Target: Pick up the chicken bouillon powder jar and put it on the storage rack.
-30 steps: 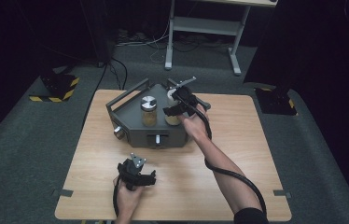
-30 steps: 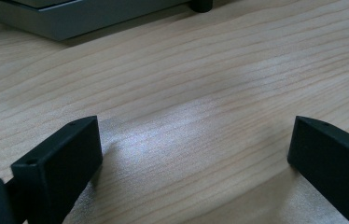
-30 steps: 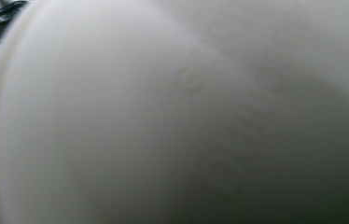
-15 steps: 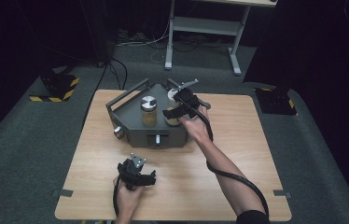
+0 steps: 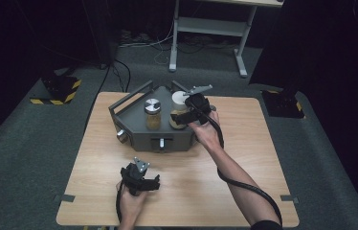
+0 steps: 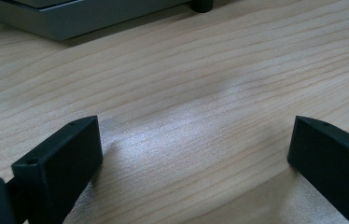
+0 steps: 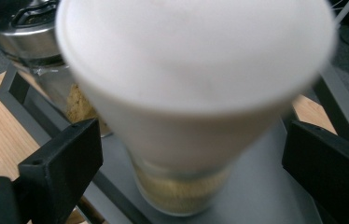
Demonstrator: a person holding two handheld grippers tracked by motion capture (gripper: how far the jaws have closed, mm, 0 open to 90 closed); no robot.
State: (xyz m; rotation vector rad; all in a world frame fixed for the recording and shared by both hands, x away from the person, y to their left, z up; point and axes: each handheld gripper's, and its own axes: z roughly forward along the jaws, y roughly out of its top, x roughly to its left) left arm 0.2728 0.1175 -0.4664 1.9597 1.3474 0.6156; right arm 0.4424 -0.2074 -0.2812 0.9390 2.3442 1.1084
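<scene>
A grey metal stand [image 5: 134,120] sits at the table's far middle with two jars on it. The left jar [image 5: 152,113] has a metal lid [image 7: 28,28]. The right jar [image 5: 179,103] has a white lid [image 7: 186,70] and holds tan powder. My right gripper [image 5: 181,111] reaches in from the right. Its jaws have just been opening and now stand wide on either side of the white-lidded jar, with gaps showing at both pads [image 7: 65,158]. My left gripper [image 5: 141,173] rests on the wood near the front edge, open and empty [image 6: 193,154].
The stand has a raised handle bar [image 5: 129,98] at its left and knobs on its front face [image 5: 122,137]. Its base edge [image 6: 70,18] lies ahead of the left gripper. Bare wood [image 5: 263,143] stretches right of the stand. A cable [image 5: 244,184] trails along the right forearm.
The right gripper's jaws have spread apart off the white-lidded jar, and the hand has drawn back slightly to the right. The jar stands on the stand. The left gripper has stayed put.
</scene>
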